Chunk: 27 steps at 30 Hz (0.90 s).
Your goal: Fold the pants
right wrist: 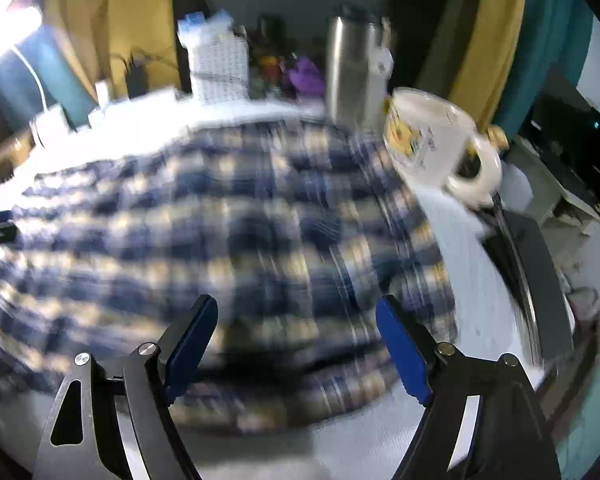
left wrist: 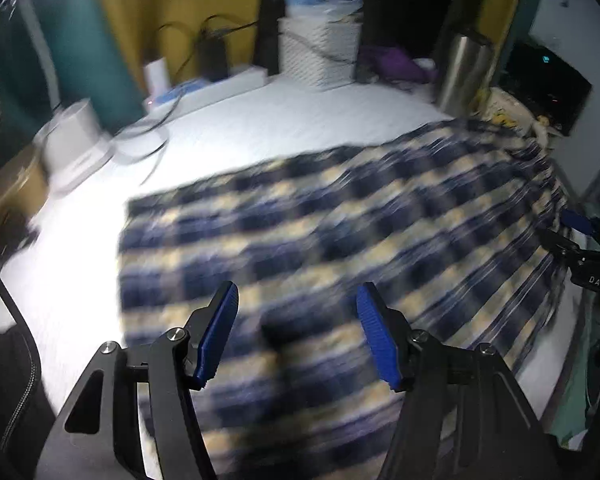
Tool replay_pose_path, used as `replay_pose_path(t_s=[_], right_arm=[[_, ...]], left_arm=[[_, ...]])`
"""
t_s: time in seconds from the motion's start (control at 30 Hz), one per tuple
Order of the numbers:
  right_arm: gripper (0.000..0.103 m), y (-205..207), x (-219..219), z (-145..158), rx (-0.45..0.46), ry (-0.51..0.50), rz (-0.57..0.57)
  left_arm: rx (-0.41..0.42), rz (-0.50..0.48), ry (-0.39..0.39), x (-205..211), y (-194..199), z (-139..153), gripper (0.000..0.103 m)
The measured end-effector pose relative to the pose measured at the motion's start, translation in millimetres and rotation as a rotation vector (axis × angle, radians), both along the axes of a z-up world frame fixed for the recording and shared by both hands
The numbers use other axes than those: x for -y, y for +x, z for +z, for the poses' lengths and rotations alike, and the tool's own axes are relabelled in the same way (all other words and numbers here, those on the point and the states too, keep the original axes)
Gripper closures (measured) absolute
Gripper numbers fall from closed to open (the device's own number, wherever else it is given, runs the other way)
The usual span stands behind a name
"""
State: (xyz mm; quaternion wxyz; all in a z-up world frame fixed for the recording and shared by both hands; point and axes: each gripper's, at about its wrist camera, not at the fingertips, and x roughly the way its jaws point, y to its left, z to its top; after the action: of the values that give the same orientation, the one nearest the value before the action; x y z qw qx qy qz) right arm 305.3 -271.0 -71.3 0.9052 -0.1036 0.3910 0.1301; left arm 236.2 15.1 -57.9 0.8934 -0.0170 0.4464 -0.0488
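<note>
Pants [left wrist: 340, 216]: plaid navy/cream, spread flat on white worktop [left wrist: 227, 128], directly ahead of and below both grippers. Blurred in both views, so seams, waistband and leg ends unreadable.

Left gripper [left wrist: 297, 304]: jaws apart, roughly mid-width, nothing between pads, hanging above near edge of cloth. Right gripper [right wrist: 295, 320]: jaws wider, also empty, above near edge with bare worktop just to its right.

Handling, as judgement: thin woven fabric, light, soft, zero stiffness. Drapes and bunches when lifted, sags between two grip points. Not fragile, not slippery on pads, likely slides easily over worktop.

Grip: pinch at edge or corner, one gripper per corner, both layers if doubled. Keep span taut between grippers to carry fold over without wrinkles.

Watch: mug [right wrist: 440, 148] and steel flask [right wrist: 352, 72] ahead-right of right gripper, mug touching or just beside far corner of cloth. Dragging fabric could tip it.
</note>
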Motion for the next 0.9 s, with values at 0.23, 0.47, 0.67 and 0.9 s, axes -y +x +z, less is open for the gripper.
replay_pose_path(t_s=[0.23,0.47,0.67,0.9], right_arm=[[0.023,56.5,-63.1,27.3,0.075,0.037,0.125],[0.035,116.2,-97.6,6.9,-0.012,0.013,0.148],[0.035,139.5,-94.0,-21.1,-0.088,0.004,0.119],[0.035,139.7,-87.8,-20.4,-0.064,-0.022,0.084]], left_arm=[[-0.003,-0.063,-0.068,27.5,63.3,3.2,0.041],[-0.046,-0.039,-0.155,43.2,118.6,-4.3,0.041],[-0.085,-0.047,-0.102,59.0,141.4,-22.0,0.041],[-0.05,-0.103,0.02,73.0,136.8,-25.1,0.038]])
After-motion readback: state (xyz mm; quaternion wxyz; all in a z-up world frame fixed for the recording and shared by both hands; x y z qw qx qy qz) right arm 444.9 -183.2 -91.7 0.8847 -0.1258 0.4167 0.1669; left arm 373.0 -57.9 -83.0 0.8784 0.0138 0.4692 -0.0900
